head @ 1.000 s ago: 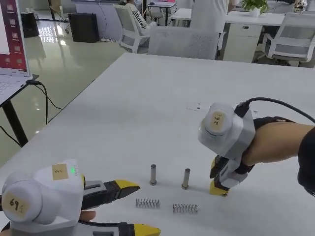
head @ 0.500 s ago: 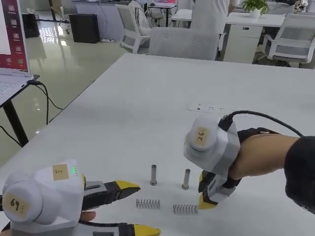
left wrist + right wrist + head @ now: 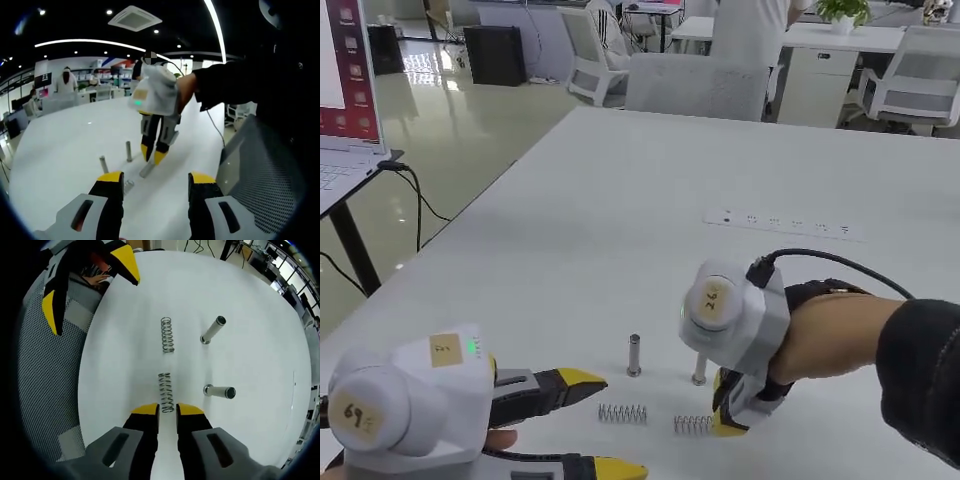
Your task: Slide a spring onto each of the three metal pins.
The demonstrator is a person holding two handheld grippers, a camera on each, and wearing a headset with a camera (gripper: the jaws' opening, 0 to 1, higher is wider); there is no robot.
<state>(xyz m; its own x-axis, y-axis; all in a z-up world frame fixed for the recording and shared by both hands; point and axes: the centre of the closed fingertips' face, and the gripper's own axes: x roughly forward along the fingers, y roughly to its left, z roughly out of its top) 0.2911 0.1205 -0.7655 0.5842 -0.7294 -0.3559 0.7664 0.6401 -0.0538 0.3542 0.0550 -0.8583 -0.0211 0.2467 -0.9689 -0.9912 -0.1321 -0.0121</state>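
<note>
Table: plain white. On the table, pins are dull grey metal and springs silver coil. Left gripper and right gripper: white housings, black jaws, yellow tips, yellow cap stickers, a green LED each. Sleeve and cable black. Mesh off the table edge: grey, fine dots.

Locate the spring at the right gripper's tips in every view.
Head view: spring low centre, at the right gripper's yellow tips.
Left gripper view: centre, below the right gripper's tips.
Right gripper view: lower centre, at the jaw tips.
Shared landmark: the upright metal pin beside it.
</note>
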